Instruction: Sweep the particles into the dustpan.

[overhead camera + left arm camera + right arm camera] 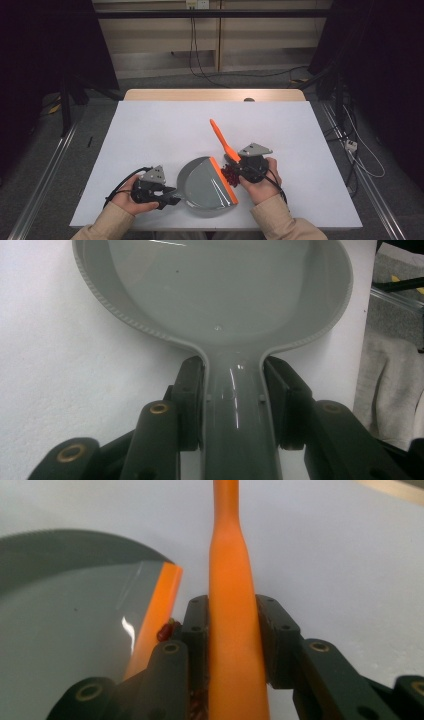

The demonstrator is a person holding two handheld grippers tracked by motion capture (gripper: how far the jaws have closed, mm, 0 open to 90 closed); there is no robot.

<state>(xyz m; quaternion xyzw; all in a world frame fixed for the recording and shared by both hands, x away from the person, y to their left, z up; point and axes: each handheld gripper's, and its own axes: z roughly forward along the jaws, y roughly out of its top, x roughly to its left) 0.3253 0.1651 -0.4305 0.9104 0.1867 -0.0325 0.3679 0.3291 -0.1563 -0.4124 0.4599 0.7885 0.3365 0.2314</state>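
Left gripper (167, 196) clamped on dustpan (202, 186) handle near tabletop's front edge; right gripper (243, 168) clamped on brush (222, 139). Red beans (230, 173) sit touching pan's orange lip. Mid-sweep; next: drag brush leftward into pan, holding pan steady.

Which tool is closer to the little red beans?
The right tool. It sits right beside the red beans, holding the orange brush. The left tool is across the grey dustpan, gripping its handle.
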